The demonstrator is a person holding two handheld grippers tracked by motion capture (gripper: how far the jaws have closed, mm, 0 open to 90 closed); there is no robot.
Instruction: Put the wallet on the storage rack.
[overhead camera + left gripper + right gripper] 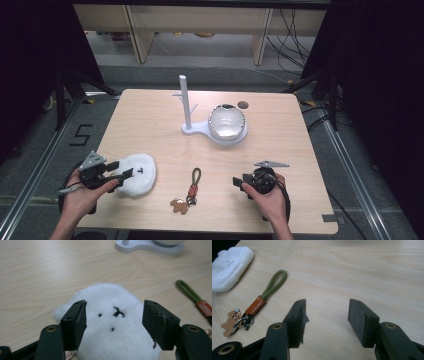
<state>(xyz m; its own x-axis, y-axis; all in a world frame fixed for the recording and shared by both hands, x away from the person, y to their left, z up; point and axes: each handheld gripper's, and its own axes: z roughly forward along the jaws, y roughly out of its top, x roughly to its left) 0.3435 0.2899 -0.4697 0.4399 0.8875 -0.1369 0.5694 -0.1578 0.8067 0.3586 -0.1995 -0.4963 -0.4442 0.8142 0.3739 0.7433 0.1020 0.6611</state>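
Observation:
A white fluffy plush point(137, 173) with a small black face lies at the table's front left. My left gripper point(125, 170) is open, its jaws standing either side of the plush point(112, 325) just above it. A keychain point(190, 191) with an olive loop, an orange tag and a brown bear charm lies at the front centre. My right gripper point(239, 184) is open over bare wood to the right of the keychain point(259, 305), with nothing between its jaws. In the right gripper view the plush point(229, 267) sits at the far left.
A white stand point(187, 105) with an upright post and pegs rises mid-table. On its base point(150, 246) rests a shiny silver and white ball-shaped object point(226, 121). A small dark round spot point(243, 104) lies behind it. Shelving and cables stand beyond the table's far edge.

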